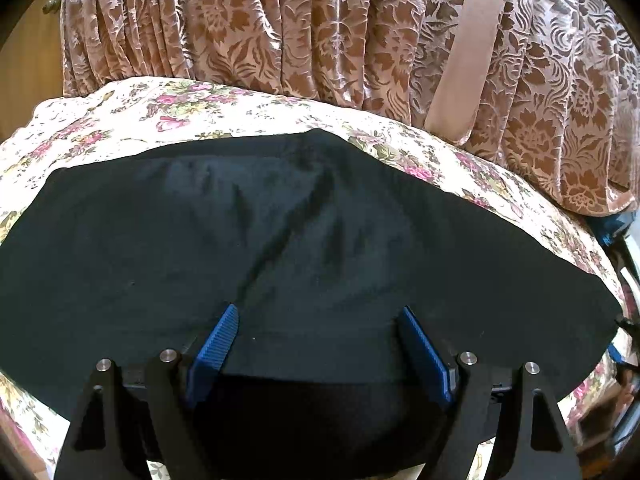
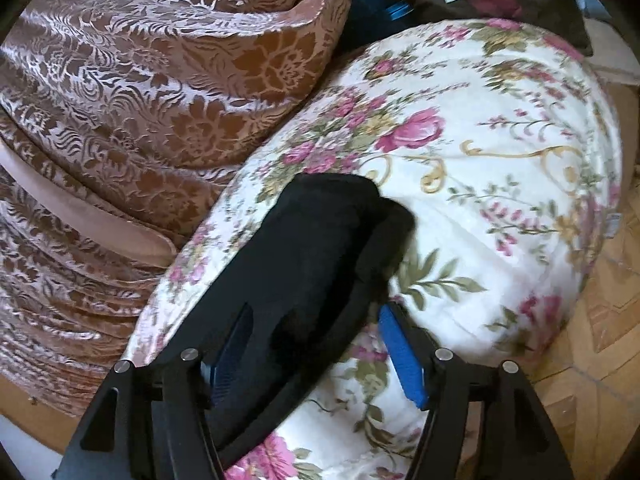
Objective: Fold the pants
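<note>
A: How do the pants (image 1: 280, 240) look?
B: Black, spread flat across the flowered bedcover (image 1: 132, 116), lightly creased.
A: And the grippers?
B: The left gripper (image 1: 318, 314) gapes wide over them; the right gripper (image 2: 316, 320) straddles a folded end, fingers apart.

Black pants (image 1: 280, 240), floral bedspread (image 1: 120, 120)

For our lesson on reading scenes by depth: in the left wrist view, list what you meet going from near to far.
Left gripper → black pants → flowered bedspread → brown patterned curtain.
</note>
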### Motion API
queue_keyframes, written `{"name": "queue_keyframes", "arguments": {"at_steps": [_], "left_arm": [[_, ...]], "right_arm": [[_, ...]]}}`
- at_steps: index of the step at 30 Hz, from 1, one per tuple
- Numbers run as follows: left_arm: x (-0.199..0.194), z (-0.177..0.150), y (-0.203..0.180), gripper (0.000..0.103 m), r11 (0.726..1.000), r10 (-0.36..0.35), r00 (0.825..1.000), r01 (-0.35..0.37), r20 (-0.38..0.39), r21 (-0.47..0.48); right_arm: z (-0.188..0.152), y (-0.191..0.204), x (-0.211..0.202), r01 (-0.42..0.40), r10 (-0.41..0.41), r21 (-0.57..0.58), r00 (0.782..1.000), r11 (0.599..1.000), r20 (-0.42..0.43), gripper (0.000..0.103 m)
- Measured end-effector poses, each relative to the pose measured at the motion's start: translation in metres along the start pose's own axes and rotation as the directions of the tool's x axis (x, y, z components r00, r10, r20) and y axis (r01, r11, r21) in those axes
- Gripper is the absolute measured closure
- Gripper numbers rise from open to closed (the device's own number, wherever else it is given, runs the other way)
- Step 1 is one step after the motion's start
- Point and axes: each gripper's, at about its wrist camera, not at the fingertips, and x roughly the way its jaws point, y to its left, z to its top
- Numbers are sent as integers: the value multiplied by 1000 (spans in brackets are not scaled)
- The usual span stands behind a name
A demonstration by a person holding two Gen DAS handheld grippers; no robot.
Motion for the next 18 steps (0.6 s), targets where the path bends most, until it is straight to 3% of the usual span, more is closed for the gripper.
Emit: {"name": "queue_keyframes", "arguments": {"at_steps": [6, 13, 15, 17, 18], "left_arm": [[-2, 1, 4, 20, 1000, -12, 1000, 12, -5, -20], [-6, 6, 9, 20, 999, 6, 1000, -6, -12, -49], [-10, 8, 15, 20, 998, 19, 1000, -19, 1, -59], [-13, 10, 24, 20, 997, 45, 999, -44, 22, -59], [-13, 11, 29, 20, 997, 59, 998, -57, 28, -58]], "right_arm": [[9, -12, 10, -82, 81, 96, 997, 992, 21, 35], [18, -6, 24, -70, 66, 120, 997, 990, 42, 36], [20, -3, 28, -67, 63, 115, 997, 991, 37, 44], [22, -4, 33, -75, 72, 122, 997, 990, 26, 70], [22, -4, 36, -80, 79, 131, 997, 988, 14, 76]]}}
